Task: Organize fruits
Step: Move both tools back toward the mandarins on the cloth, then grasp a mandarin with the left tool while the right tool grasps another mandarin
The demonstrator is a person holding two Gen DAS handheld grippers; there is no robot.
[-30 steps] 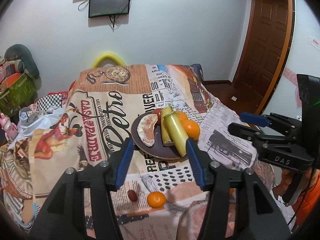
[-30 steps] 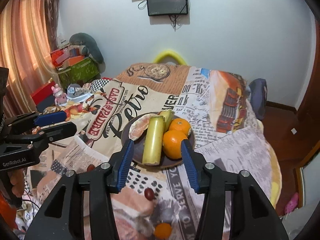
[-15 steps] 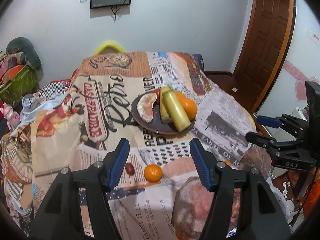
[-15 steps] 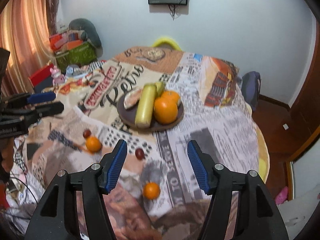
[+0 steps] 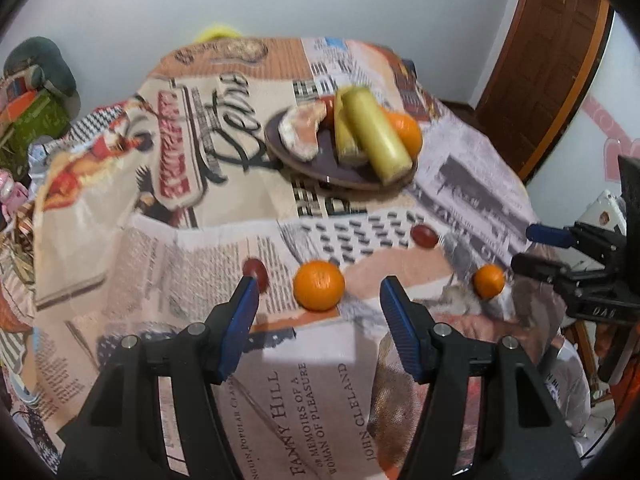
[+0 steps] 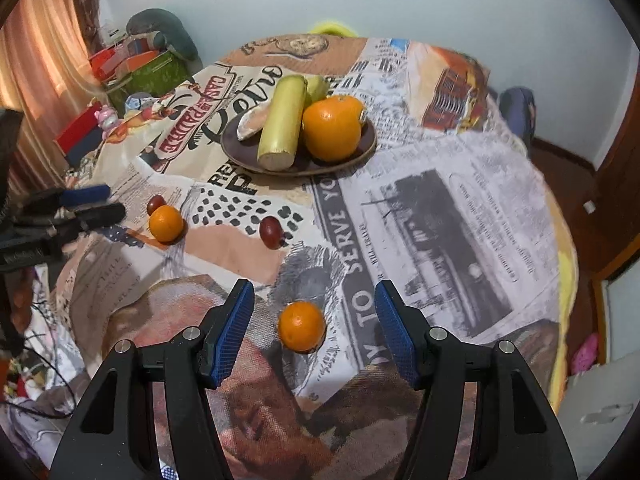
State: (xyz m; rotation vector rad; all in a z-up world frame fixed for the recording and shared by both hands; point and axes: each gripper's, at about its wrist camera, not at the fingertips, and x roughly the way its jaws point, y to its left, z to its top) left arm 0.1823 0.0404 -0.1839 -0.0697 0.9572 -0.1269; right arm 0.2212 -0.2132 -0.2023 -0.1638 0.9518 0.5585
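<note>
A dark brown plate far on the round table holds a big orange, yellow-green banana pieces and a pale fruit slice. Loose on the printed cloth lie two small oranges and two dark red fruits. My left gripper is open, and one small orange sits just past its fingertips. My right gripper is open around the other small orange, pads clear of it. Each gripper also shows in the other's view: right gripper, left gripper.
The newspaper-print tablecloth drapes over the table's rounded edge at the right and front. A brown door stands at the right. Boxes and a green container crowd the floor at the left by a curtain.
Both grippers have sunk toward the table and tipped downward. Their jaws stand wider. The plate has slid up in both views and a loose orange now sits between each pair of fingers.
</note>
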